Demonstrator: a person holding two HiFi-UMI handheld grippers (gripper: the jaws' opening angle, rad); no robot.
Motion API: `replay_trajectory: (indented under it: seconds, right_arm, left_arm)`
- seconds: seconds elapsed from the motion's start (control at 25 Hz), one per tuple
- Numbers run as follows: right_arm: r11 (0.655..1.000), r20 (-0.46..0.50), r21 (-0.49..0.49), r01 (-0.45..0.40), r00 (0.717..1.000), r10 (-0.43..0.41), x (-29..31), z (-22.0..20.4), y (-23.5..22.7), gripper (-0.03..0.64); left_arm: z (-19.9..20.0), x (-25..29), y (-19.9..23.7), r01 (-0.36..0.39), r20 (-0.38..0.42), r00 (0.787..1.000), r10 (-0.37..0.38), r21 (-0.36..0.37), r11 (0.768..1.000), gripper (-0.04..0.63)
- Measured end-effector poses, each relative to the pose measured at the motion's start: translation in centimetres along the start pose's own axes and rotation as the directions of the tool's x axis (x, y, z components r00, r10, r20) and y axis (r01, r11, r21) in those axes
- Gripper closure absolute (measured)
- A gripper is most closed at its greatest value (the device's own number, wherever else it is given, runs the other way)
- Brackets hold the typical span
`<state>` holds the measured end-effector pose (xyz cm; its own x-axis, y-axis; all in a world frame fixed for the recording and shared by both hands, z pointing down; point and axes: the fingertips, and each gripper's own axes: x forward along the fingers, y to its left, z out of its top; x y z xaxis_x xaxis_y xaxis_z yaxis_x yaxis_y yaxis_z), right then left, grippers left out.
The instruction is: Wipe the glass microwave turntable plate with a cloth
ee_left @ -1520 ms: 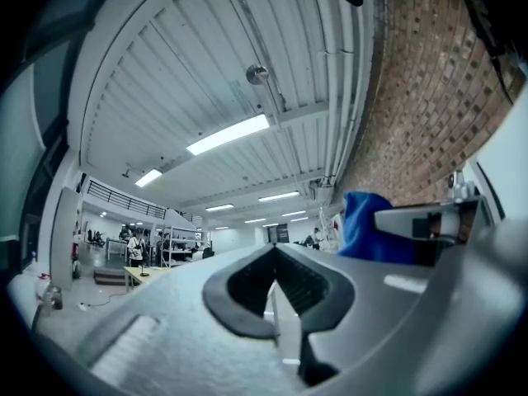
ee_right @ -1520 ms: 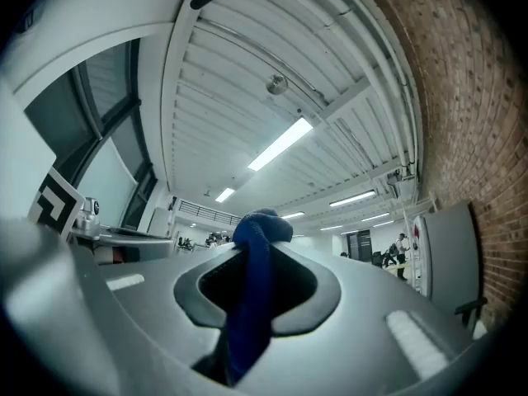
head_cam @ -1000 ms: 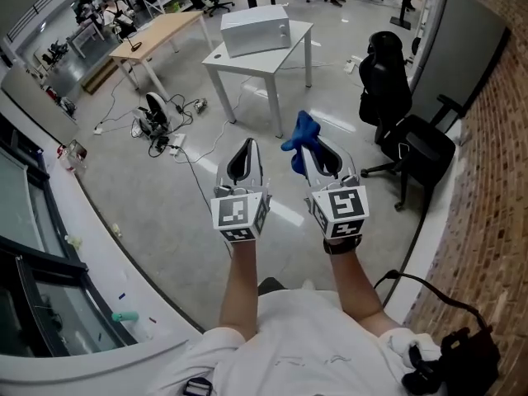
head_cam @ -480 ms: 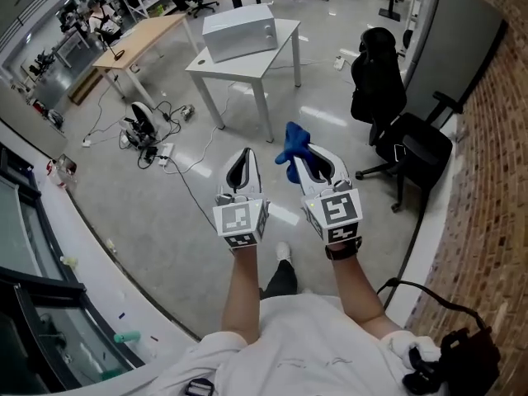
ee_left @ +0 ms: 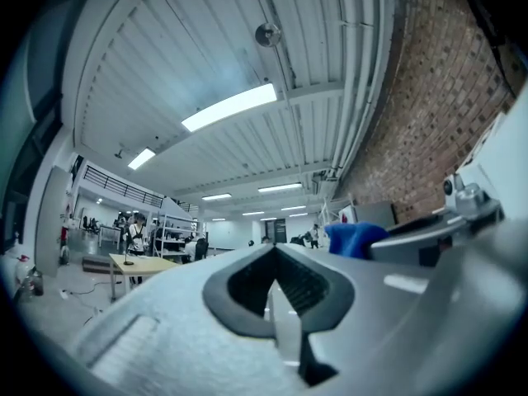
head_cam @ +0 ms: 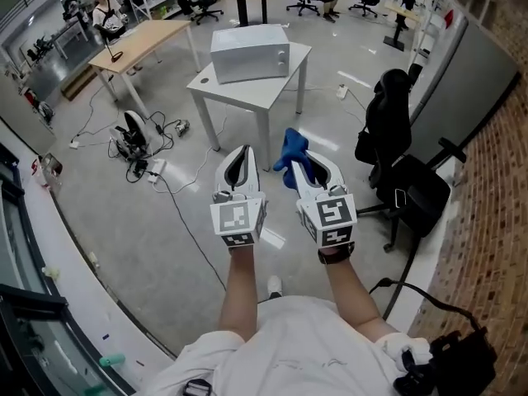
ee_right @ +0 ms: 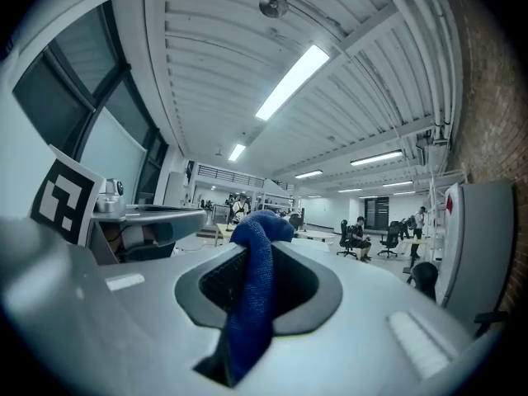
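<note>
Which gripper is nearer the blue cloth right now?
Right. The right gripper has the blue cloth pinched between its jaws, with the cloth bunching out past the tips. The left gripper is alongside it, jaws together and empty, clear of the cloth.

Both forearms were extended forward, side by side and roughly parallel, with the grippers level with one another. The left gripper had its jaws closed together, nothing between them. The right gripper had its jaws clamped on a blue cloth, which protruded past the tips.
</note>
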<state>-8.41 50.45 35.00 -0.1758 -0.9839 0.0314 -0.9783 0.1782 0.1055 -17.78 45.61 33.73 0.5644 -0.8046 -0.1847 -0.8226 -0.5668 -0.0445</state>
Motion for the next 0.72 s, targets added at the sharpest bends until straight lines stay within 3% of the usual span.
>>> replay_trajectory:
  seconds: [0.2,0.36,0.72]
  right_arm:
    - [1.0,0.052,0.018,-0.01,0.999,0.009,5.9,1.0,0.0,0.552]
    - [0.999,0.061,0.038,0.002,0.998,-0.004,9.2,-0.6,-1.3,0.552]
    - [0.992,0.07,0.127,-0.008,0.998,-0.001,19.4,-2.5,-10.0,0.552]
  left_arm:
    - [-0.8,3.8,4.0,-0.022,0.003,1.0,0.022,0.006,1.0,0.594]
    - [-2.9,6.7,6.4,-0.047,-0.015,0.999,0.047,-0.008,0.999,0.594]
    - [-6.5,17.8,8.6,-0.111,-0.062,0.992,0.11,-0.003,0.994,0.594]
